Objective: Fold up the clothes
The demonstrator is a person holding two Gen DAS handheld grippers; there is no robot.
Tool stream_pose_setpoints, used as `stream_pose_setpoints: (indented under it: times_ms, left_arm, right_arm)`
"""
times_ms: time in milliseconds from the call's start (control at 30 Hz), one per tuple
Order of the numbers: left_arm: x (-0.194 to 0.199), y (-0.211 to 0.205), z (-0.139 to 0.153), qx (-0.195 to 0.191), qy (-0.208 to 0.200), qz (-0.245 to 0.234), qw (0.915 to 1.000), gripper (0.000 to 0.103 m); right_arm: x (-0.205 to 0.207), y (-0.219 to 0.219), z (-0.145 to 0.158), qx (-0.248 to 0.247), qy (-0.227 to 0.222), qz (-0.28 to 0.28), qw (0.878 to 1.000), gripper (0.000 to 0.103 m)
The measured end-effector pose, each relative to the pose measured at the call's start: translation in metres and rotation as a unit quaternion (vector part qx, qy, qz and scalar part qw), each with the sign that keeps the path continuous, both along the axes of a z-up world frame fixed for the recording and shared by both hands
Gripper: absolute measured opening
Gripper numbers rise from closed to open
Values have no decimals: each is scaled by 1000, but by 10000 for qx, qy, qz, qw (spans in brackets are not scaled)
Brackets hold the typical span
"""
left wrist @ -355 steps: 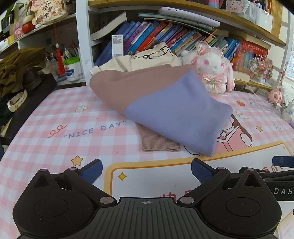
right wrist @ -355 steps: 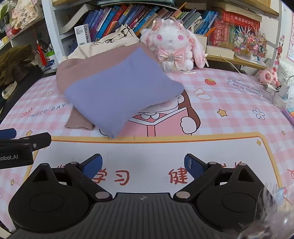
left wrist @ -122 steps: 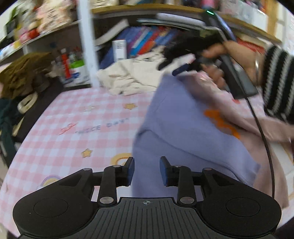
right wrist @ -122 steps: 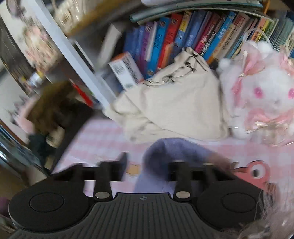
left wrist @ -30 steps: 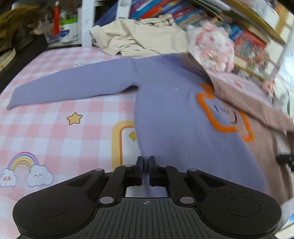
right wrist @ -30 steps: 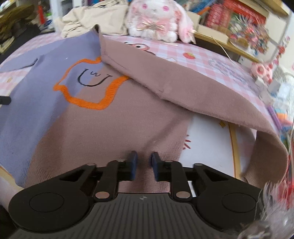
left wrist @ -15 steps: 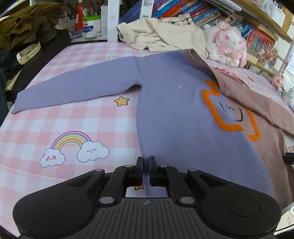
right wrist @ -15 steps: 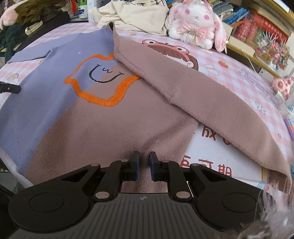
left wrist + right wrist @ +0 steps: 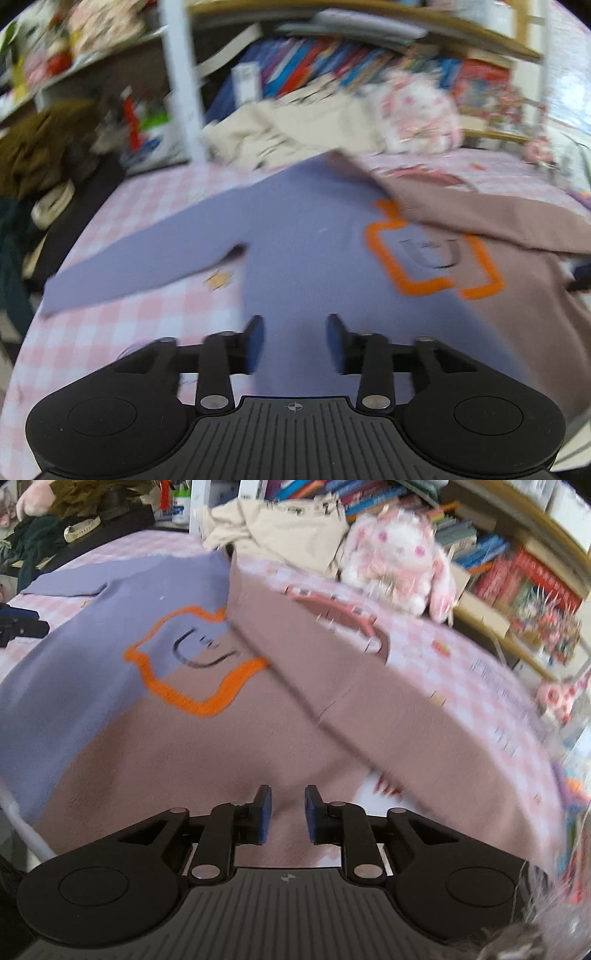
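Both hems have just been let go: the left tool [image 9: 295, 341] and right tool [image 9: 287, 814] are now parted. The half-lilac, half-mauve knitted sweater [image 9: 155, 716] is left spread flat on the pink-checked surface [image 9: 122, 325], ready for folding.

bare checked cloth [image 9: 122, 325] lies open left of the sweater [image 9: 314, 236]. behind its collar a cream heap [image 9: 288, 528] and plush rabbit [image 9: 399, 557] crowd the back edge; dark clothes [image 9: 33, 162] block the far left.
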State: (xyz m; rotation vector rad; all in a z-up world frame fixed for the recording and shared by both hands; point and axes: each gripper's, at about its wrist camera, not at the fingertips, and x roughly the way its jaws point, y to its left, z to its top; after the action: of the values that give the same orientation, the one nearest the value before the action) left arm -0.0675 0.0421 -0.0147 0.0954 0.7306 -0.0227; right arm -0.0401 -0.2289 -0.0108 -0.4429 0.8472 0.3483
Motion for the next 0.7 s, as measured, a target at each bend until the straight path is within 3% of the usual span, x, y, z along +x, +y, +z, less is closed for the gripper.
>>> stream_pose_setpoints:
  times_ms: [100, 333, 533, 700]
  left_arm:
    - [1, -28, -2, 33, 7, -104, 9999, 58]
    - [6, -80, -13, 291, 282, 71, 9992, 66]
    - [0, -104, -23, 430, 527, 693, 9953, 71]
    - [-9, -112, -29, 309, 617, 1326, 9888, 71]
  right_arm:
    - [9, -3, 2, -284, -329, 344, 9985, 33]
    - [31, -6, -9, -781, -660, 1557, 9825, 35]
    - [53, -5, -30, -1124, -738, 2386, 9618, 35]
    - [65, -9, -32, -1161, -821, 2915, 9460, 37]
